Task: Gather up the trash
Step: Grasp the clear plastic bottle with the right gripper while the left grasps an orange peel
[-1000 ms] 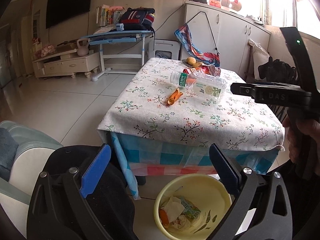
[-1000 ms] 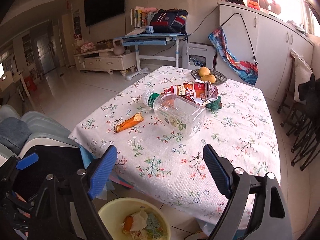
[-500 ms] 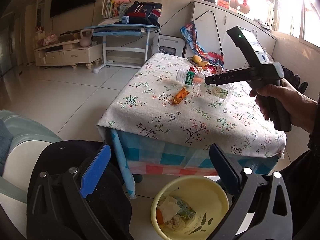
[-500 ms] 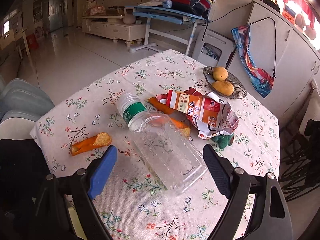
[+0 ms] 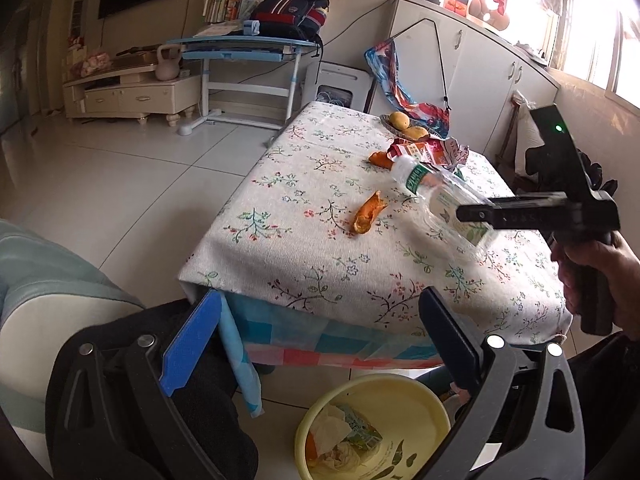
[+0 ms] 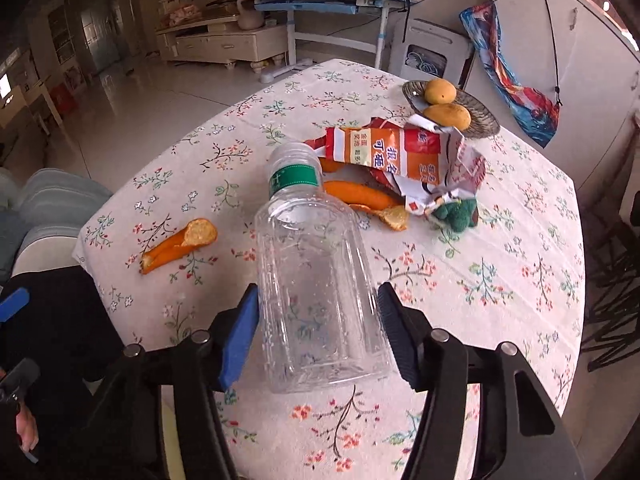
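Left wrist cam is sitting low, off the near edge of the table [image 5: 304, 264], facing fwd and slightly down past its own left gripper [image 5: 320, 344], w/ the yellow bin [image 5: 432, 396] right below and the right gripper [image 5: 476, 214] showing side-on at far right. Right wrist cam is hanging close over the tabletop [image 6: 500, 320], tilting steeply down, w/ the clear bottle [image 6: 316, 280] filling its centre. Both are sharing the table, bottle [image 5: 444, 204], orange peel [image 5: 368, 214] [image 6: 176, 246], snack wrapper [image 5: 432, 152] [image 6: 400, 156] and fruit dish [image 5: 390, 122] [image 6: 480, 114].
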A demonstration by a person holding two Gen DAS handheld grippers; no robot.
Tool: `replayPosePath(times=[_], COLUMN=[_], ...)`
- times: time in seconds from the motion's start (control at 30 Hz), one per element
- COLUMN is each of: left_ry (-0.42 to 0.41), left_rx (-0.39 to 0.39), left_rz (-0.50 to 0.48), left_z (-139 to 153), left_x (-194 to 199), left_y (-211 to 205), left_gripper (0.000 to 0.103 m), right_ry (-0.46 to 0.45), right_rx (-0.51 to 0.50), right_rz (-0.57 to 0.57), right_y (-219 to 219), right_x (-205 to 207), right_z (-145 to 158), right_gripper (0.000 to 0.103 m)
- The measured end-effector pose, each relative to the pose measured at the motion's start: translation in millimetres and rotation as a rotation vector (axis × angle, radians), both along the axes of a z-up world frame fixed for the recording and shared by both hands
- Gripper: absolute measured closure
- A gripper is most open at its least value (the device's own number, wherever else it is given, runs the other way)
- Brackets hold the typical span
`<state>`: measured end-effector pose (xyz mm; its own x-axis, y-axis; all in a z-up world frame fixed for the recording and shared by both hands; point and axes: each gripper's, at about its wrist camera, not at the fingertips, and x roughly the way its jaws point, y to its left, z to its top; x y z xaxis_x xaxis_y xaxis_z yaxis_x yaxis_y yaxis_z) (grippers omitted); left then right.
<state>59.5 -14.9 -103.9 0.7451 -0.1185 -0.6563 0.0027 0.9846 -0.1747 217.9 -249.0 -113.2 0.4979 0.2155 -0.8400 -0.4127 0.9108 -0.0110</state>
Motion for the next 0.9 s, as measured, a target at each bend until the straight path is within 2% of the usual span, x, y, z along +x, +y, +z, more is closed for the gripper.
replayPosePath(times=[0.2,0.33,0.4,0.5,0.63,0.77,0.9], left_ry=[-0.001,0.004,0.009,0.020,0.060,0.076,0.104], left_rx=[0.072,0.146,0.173,0.187,0.178,0.195,0.198], left_rz=[-0.102,-0.201,-0.238,-0.258,-0.273,-0.283,-0.281], left_z=[-3,-7,-10,-15,-23,-29,-36], left_x=[48,82,97,117,134,145,155], left_y=[-19,-42,-51,-57,-60,-65,-68], left_gripper=[0.007,0.007,0.008,0.009,0.020,0.023,0.029], right_ry=[0.004,0.013,0.013,-0.006,-0.014,-0.004,-0.026], right_rx=[0.013,0.002,0.015,0.029,0.050,0.073,0.070], right_rz=[-0.097,-0.140,-0.141,-0.157,-0.186,-0.212,-0.243], right_y=[-25,-30,-30,-31,-37,-45,-50], right_x=[-45,-50,-48,-43,-41,-37,-36], right_z=[0,-9,-12,-13,-14,-16,-15], right_gripper=[0.047,0.046,0.042,0.039,0.039,0.039,0.044])
